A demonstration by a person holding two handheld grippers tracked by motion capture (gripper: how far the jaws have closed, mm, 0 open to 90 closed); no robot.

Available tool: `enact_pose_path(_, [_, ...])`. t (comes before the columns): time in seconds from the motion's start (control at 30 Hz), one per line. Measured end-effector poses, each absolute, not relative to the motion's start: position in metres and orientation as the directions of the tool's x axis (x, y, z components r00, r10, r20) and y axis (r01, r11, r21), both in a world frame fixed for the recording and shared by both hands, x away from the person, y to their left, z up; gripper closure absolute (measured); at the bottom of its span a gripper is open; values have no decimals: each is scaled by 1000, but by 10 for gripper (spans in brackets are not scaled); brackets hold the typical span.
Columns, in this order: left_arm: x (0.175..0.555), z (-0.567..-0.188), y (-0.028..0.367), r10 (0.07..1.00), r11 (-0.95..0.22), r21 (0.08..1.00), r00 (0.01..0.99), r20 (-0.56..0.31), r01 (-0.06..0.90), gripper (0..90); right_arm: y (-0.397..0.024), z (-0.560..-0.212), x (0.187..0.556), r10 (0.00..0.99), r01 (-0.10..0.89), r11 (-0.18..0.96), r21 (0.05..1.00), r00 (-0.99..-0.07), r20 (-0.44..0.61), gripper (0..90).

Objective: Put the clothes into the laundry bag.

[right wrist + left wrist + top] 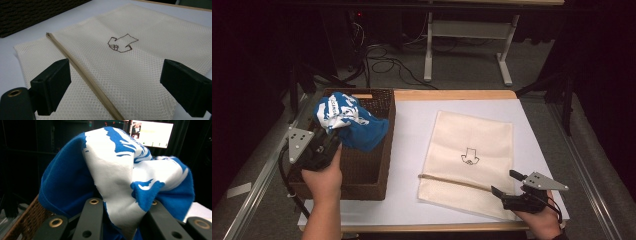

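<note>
Left tongs (328, 142): clenched on a blue-and-white cloth (348, 120), jaws close together with the fabric bunched between them; held by the left hand (323, 177) above the near left part of the basket (379, 150). In the left gripper view the cloth (117, 177) bulges up over the jaws and the basket's woven rim (27, 220) shows at lower left

Cloth: lifted, crumpled, draped partly over the basket's inner left side, upper end raised above the rim

Basket: dark brown wicker, rectangular, on the left part of the worktop (412, 115), on the white sheet

Right tongs (506, 182): released, jaws wide apart, nothing between them; held by the right hand (542, 220) low over the near right corner of the bag (472, 155)

Bag: cream mesh, flat on the white sheet, right of the basket and apart from it; small line drawing (121, 43) at its centre; a thin tan drawstring (82, 75) lies across its near part, running between the open jaws
</note>
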State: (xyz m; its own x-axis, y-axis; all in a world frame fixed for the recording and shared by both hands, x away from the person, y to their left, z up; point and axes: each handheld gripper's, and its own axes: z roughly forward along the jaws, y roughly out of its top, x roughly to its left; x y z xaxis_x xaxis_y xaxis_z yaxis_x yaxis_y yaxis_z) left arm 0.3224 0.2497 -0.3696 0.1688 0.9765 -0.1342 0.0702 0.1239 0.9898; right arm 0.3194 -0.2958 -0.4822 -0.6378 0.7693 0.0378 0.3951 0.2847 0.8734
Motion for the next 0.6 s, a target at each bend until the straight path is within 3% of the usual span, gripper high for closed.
enact_pose_path(0.6, [331,-335,181,941,89,996,324,-94,30,782,-296,-482,319,765,387,286,877,-643,34,115])
